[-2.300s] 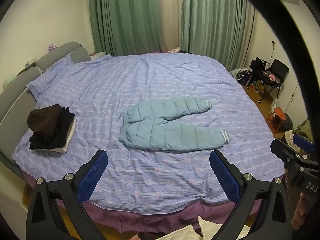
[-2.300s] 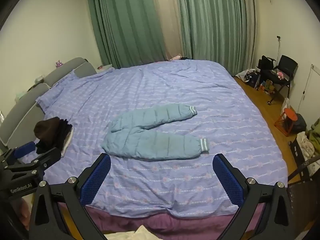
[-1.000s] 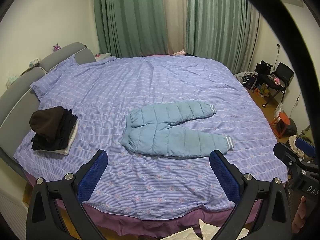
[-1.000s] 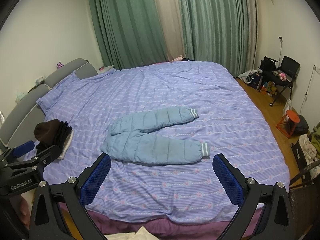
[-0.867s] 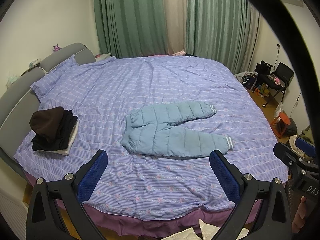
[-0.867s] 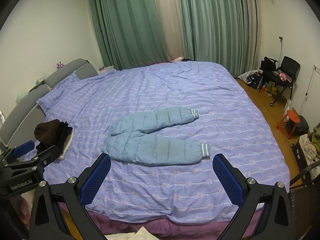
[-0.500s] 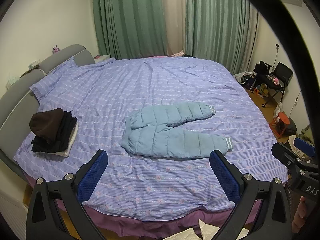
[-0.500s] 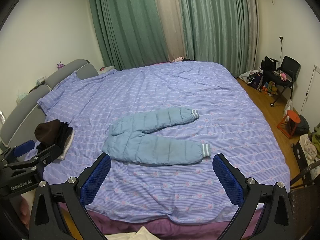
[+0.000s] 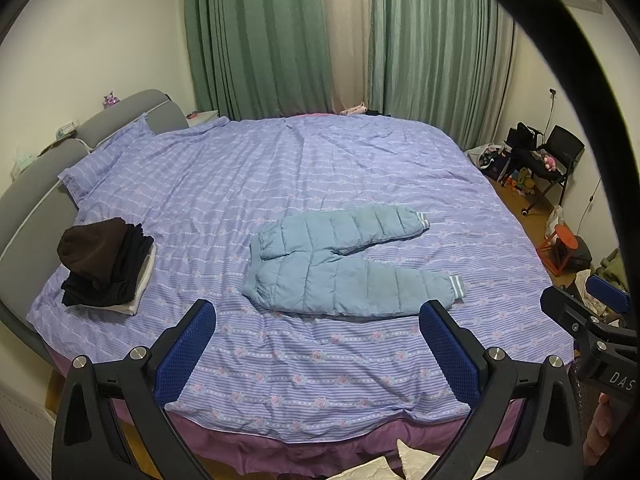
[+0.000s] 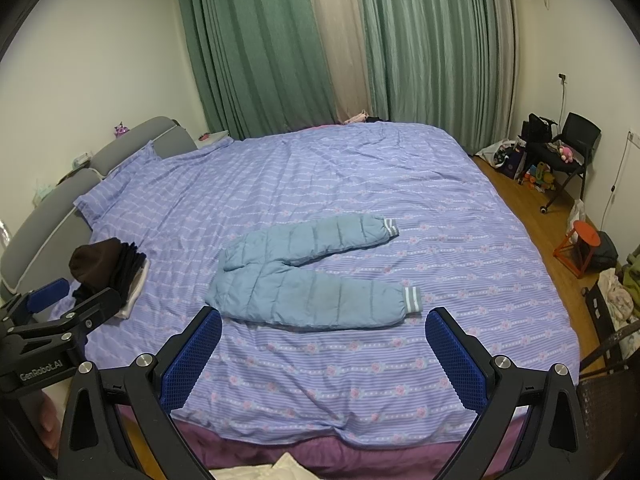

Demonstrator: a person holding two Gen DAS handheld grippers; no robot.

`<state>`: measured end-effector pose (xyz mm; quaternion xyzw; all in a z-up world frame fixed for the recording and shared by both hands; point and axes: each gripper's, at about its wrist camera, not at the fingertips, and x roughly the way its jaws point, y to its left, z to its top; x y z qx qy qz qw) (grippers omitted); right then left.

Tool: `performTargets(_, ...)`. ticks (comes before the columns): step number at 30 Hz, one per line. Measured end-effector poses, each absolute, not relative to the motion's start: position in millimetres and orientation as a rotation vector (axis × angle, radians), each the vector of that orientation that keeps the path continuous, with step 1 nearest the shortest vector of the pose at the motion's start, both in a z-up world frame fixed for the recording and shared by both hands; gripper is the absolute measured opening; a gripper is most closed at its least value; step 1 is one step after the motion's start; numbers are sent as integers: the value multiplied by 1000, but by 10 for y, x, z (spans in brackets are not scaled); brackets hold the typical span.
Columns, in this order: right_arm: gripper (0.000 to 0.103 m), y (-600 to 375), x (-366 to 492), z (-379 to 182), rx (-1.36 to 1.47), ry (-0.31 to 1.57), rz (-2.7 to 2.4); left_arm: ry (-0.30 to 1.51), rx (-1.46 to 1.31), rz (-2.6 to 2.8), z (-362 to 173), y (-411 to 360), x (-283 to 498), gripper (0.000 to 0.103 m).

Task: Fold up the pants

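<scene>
Light-blue quilted pants [image 9: 344, 264] lie flat mid-bed, a bit toward the near edge, waistband pointing to the headboard side, legs splayed in a V toward the foot side, striped cuffs showing. Not folded yet; the open V suggests the first step is bringing one leg over the other. They rest on the purple striped bedspread [image 9: 320, 368], which has loose wrinkles near the edge. A stack of dark folded clothes [image 9: 106, 266] sits by the near headboard corner, well apart from the pants, probably the done pile. Left gripper [image 9: 318, 344] hangs off the near edge, jaws spread wide, holding nothing. Right gripper [image 10: 323, 350] is the same: released, empty, above the bed edge, aimed at the pants. Both are well short of the fabric, likely lining up a grab.
</scene>
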<state>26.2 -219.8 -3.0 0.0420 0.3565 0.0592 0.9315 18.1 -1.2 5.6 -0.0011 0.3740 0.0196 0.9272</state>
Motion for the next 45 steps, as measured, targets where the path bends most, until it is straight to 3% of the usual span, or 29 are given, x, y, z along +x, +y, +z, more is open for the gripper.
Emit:
performTargets(24,103,-1796,299,-180,113,786,73,806,-2,3,-48,377,293,103)
performTargets(35,103,-1109,555,-636,163,864,-4,831,1,-43,-512,1200,622,103)
performTargets(45,103,-932,1040,-1143,164,905,-103,831,-46,-59,-1090,1453,1175,103)
